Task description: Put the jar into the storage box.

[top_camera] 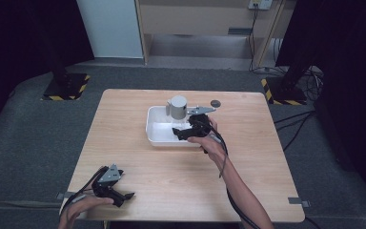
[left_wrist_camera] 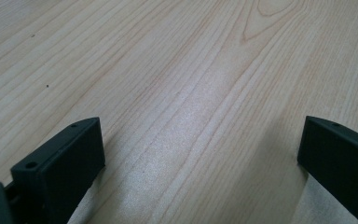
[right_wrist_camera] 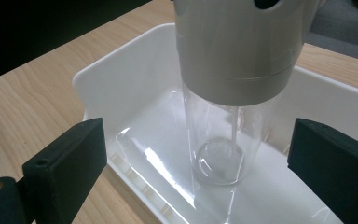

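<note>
A: Start at the near edge. What is there?

B: The left gripper (top_camera: pixel 116 191) sits low on the table (top_camera: pixel 171 171) at the near left corner, a hand (top_camera: pixel 78 211) behind it. In the left gripper view its jaws stand wide apart with bare wood grain between them, nothing held.

A: And farther in?

B: Past the middle of the table, the right hand (top_camera: pixel 208 143) holds the right gripper (top_camera: pixel 183 133) at the near right part of the white tray (top_camera: pixel 155 138), pointing into it. The cable trails back along the forearm.

A: Open or closed?

B: Spread wide. In the right gripper view both jaws stand well apart, one on each side of the bottle (right_wrist_camera: pixel 223 149), not touching it.

A: Where is the bottle?

B: Upright inside the tray, toward its far side. The body is clear, the cap (right_wrist_camera: pixel 242 42) is pale grey and broad, with a hole near its top. The tray floor shines through the clear wall.

A: Anything beyond the tray?

B: A small dark round disc (top_camera: pixel 215 103) lies on the wood just past the tray's far right corner, apart from it. I cannot tell what it is.
</note>
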`<state>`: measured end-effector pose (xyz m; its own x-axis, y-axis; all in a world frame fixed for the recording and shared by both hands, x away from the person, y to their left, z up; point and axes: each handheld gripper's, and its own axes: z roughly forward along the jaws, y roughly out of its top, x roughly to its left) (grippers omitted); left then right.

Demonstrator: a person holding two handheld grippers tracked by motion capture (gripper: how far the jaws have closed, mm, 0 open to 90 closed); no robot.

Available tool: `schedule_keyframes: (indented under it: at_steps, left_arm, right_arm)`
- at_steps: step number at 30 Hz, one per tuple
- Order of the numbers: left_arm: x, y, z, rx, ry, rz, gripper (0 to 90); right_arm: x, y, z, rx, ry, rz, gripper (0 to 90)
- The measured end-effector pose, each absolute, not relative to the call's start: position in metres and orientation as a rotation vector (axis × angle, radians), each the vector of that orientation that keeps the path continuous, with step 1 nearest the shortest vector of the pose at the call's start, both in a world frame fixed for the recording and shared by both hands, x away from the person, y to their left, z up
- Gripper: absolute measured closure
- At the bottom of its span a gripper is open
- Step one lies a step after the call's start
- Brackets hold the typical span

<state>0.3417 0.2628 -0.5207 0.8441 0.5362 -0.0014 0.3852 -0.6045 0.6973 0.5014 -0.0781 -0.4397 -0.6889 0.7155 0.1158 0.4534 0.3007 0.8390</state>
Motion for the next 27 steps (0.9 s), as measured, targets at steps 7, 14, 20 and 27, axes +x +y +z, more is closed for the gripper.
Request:
schedule_keyframes:
  at_steps: [7,14,20,27]
  left_arm:
    - [0.342,0.263,-0.521,2.293,0.665,0.268,0.0]
    - [0.342,0.263,-0.521,2.293,0.665,0.268,0.0]
    - [0.342,0.263,-0.521,2.293,0.665,0.268,0.0]
    - [0.342,0.263,-0.521,2.294,0.665,0.268,0.0]
  right_arm:
    - [0.491,-0.08,-0.438,1.055,2.304,1.347,4.5]
    - [0.482,-0.08,-0.44,1.04,2.307,1.351,4.6]
    - [0.476,-0.079,-0.44,1.015,2.314,1.357,4.6]
    - [0.466,-0.078,-0.443,0.996,2.325,1.352,4.7]
